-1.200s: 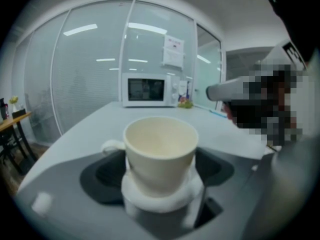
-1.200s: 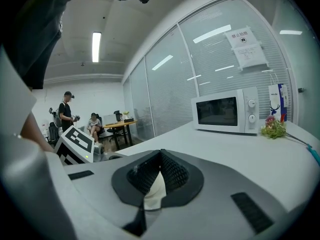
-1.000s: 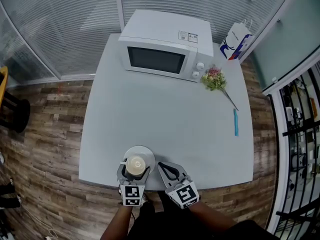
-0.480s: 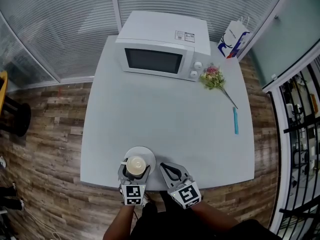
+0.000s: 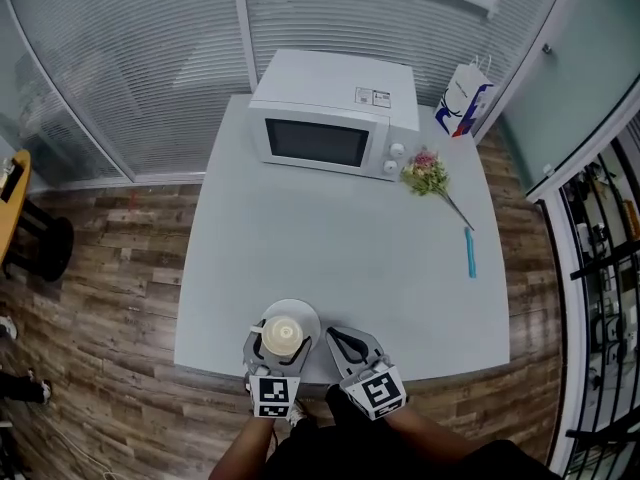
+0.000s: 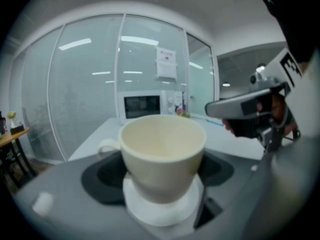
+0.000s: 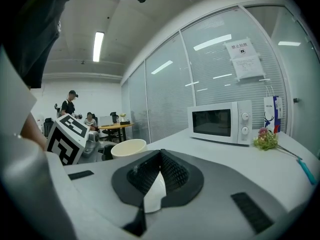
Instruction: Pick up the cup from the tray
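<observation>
White table (image 5: 340, 258), near edge: the left gripper (image 5: 281, 342) clamps the cream cup (image 6: 162, 151) between its jaws, over the round white tray (image 5: 303, 311). Just right, the right gripper (image 7: 159, 176) has jaws pressed together, empty. Microwave (image 5: 335, 113) and flowers (image 5: 427, 171) sit far across

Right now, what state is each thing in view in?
cup: upright, empty, over the tray
left tongs: shut on the cup
right tongs: shut, holding nothing
microwave: door shut
flowers: lying flat
paper bag: standing upright
</observation>
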`<state>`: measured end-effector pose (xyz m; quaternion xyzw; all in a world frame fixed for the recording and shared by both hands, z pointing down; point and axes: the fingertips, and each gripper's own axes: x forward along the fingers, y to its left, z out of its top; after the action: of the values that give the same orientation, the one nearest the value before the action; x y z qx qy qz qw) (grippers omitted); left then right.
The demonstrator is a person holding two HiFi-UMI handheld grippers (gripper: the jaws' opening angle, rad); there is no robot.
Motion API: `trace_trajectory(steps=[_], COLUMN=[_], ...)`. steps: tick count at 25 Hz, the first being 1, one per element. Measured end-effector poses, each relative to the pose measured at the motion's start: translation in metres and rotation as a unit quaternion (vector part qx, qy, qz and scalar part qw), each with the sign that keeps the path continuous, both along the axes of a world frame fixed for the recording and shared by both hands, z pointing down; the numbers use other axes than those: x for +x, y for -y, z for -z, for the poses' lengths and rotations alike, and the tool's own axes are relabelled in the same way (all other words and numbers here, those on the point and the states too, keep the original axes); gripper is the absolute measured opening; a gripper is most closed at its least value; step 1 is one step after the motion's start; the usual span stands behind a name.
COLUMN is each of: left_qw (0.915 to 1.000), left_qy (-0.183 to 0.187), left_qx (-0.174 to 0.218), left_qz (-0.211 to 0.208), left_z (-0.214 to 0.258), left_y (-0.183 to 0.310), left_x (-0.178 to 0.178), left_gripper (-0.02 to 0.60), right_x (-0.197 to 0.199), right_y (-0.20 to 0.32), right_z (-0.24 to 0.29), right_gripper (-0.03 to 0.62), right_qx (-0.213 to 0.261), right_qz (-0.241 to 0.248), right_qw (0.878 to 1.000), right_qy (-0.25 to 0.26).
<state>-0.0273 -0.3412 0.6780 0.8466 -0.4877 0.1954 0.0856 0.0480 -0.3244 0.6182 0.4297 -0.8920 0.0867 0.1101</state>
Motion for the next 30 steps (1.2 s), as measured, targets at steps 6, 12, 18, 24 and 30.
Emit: trace_trajectory(steps=[6,12,18,24,30], left_qw=[0.9996,0.9971,0.994,0.9928,0.9927], left_qy=[-0.005,-0.008,-0.01,-0.021,-0.03], left_qx=[0.026,0.074,0.106,0.117,0.117], left_qz=[0.002,0.015,0.024,0.015,0.008], left_z=[0.043,0.089,0.119,0.135,0.138], left_y=[-0.007,-0.01,-0.011,-0.012,-0.018], left_x=[-0.003,-0.016,-0.029,-0.037,-0.036], left_gripper=[0.428,0.428,0.428,0.428,0.428], right_x=[-0.002,-0.011,-0.022,-0.03,-0.024], right_y=[-0.004,-0.004,-0.01,-0.008,-0.01], right_z=[0.027,0.063,0.09,0.103,0.11], right_gripper=[-0.011,-0.011,-0.011,-0.011,-0.011], right_qx=[0.038,0.084,0.113,0.141,0.151], right_qz=[-0.002,0.0,0.006,0.005,0.001], right_qw=[0.999,0.996,0.994,0.99,0.989], right_qy=[0.001,0.006,0.01,0.017,0.002])
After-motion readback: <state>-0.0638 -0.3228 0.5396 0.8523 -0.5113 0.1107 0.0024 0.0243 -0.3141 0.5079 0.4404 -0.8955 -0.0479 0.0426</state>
